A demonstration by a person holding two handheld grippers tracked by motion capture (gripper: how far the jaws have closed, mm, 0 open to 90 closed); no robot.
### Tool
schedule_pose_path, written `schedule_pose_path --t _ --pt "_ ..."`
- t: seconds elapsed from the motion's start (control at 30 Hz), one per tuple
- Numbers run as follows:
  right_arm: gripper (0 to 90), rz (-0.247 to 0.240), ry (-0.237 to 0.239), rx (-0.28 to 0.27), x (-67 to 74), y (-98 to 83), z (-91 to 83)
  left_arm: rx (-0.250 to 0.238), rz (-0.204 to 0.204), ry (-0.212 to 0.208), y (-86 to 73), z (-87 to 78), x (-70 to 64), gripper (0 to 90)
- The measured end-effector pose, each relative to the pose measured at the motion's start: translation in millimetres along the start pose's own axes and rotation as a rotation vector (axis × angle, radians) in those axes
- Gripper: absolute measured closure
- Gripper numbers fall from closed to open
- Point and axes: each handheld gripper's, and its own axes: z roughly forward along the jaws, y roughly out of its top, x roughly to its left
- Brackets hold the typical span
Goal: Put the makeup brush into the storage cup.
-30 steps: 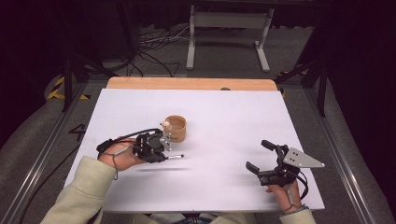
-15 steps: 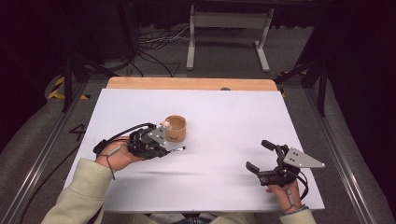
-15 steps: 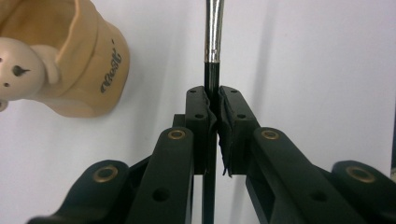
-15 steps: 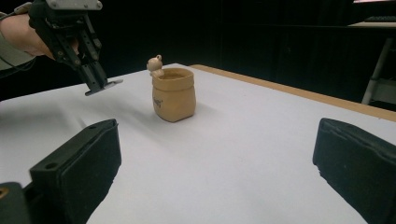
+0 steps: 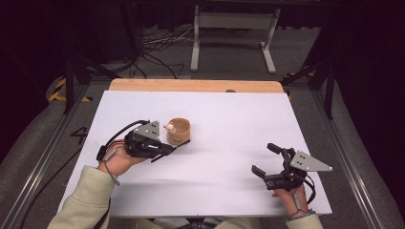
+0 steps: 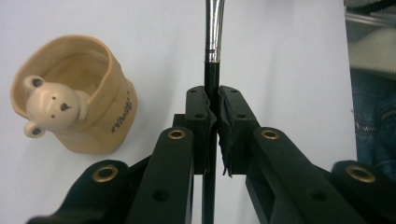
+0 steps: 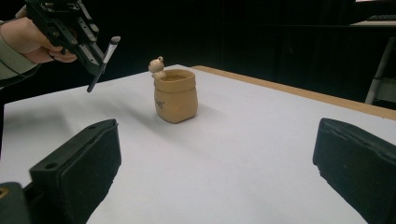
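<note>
My left claw point(image 5: 177, 144) is clamped tight on a thin black-handled brush with a silver ferrule point(image 6: 211, 88), held clear of the white worktop point(image 5: 229, 119) just beside the tan sack-shaped ceramic pot with a small bear figure on its rim point(image 5: 178, 130). The pot stands upright on the worktop. My right claw point(image 5: 264, 159) rests well apart from the pot, its jaws spread wide with nothing between them.

Black-handled brush point(image 6: 211, 84) clamped in jaws, tan bear pot point(image 5: 178, 130) upright beside
</note>
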Motion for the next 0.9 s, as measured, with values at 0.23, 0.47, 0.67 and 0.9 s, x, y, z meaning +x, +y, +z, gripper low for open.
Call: schedule_pose_path --t 0.23,0.47,0.67,0.9 --pt "2.7 -0.014 0.000 0.002 0.6 0.5 -0.3 -0.104 -0.022 0.000 0.0 -0.2 -2.1 83.1" --pt "1.5 -0.021 -0.006 -0.001 1.5 1.0 -0.1 -0.211 -0.056 0.005 -2.3 -2.4 -2.0 83.1" --pt "0.7 -0.050 -0.016 0.009 2.8 1.2 1.5 -0.291 -0.085 0.049 -3.4 -4.3 -2.9 83.1" --pt "0.3 -0.039 -0.017 0.010 2.0 0.6 1.7 -0.369 -0.137 0.062 -5.3 -6.7 -0.4 83.0"
